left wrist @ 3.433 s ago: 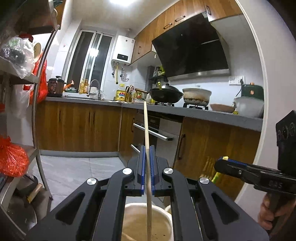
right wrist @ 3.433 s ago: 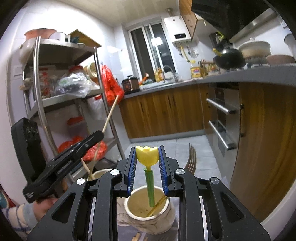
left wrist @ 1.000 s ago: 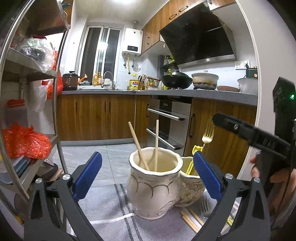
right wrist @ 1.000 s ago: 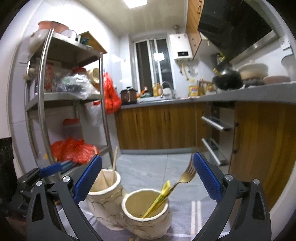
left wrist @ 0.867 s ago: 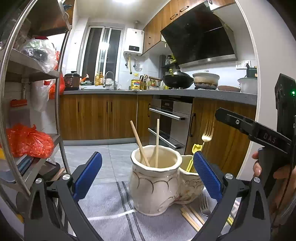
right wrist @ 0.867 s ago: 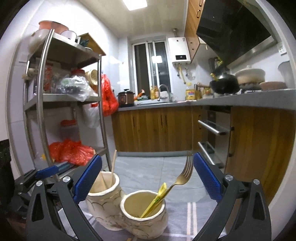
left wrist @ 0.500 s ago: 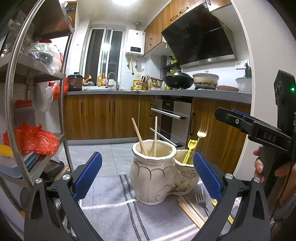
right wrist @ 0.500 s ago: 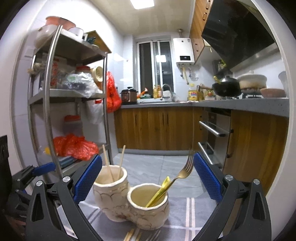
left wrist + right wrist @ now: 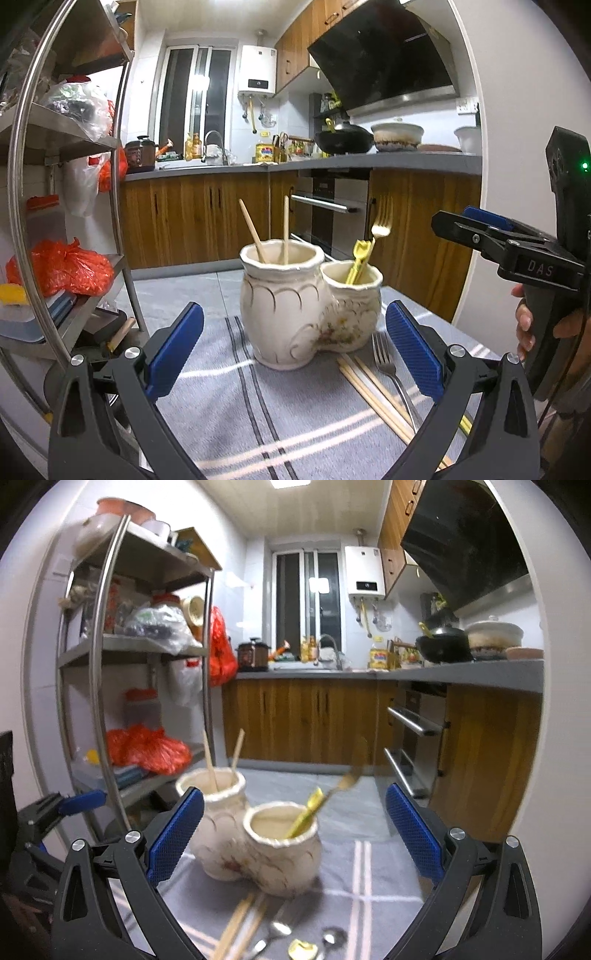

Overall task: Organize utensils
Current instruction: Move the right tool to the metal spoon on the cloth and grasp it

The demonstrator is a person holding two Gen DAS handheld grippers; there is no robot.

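1. Your left gripper [image 9: 293,349] is spread wide and holds nothing; its blue pads [image 9: 174,347] frame the double ceramic holder [image 9: 308,308] from either side without touching it.
2. Straight ahead between those fingers, the holder stands upright on the grey striped cloth [image 9: 229,406]. Its taller pot, nearer your left finger, has two wooden chopsticks [image 9: 285,229] standing in it, one leaning left and one nearly upright.
3. The shorter pot, toward your right finger, holds a gold fork [image 9: 380,225] with tines up and a yellow-headed utensil [image 9: 358,254], both leaning right.
4. Just inside your right finger, in front of the holder, a loose pair of chopsticks [image 9: 373,387] lies flat on the cloth with a silver fork [image 9: 388,363] beside it, tines pointing at the holder.
5. Your right gripper [image 9: 293,829] is also fully parted and empty. The holder [image 9: 258,838] sits between its fingers, closer to the left one, whose pad overlaps the taller pot in view.
6. Below the holder in the right wrist view, near your fingertips, the loose chopsticks [image 9: 240,926] and some blurred spoons [image 9: 317,945] lie on the cloth; you cannot tell how many.
7. Beyond your left finger stands a metal shelf rack [image 9: 99,672]; beyond the right, wooden cabinets [image 9: 487,760].
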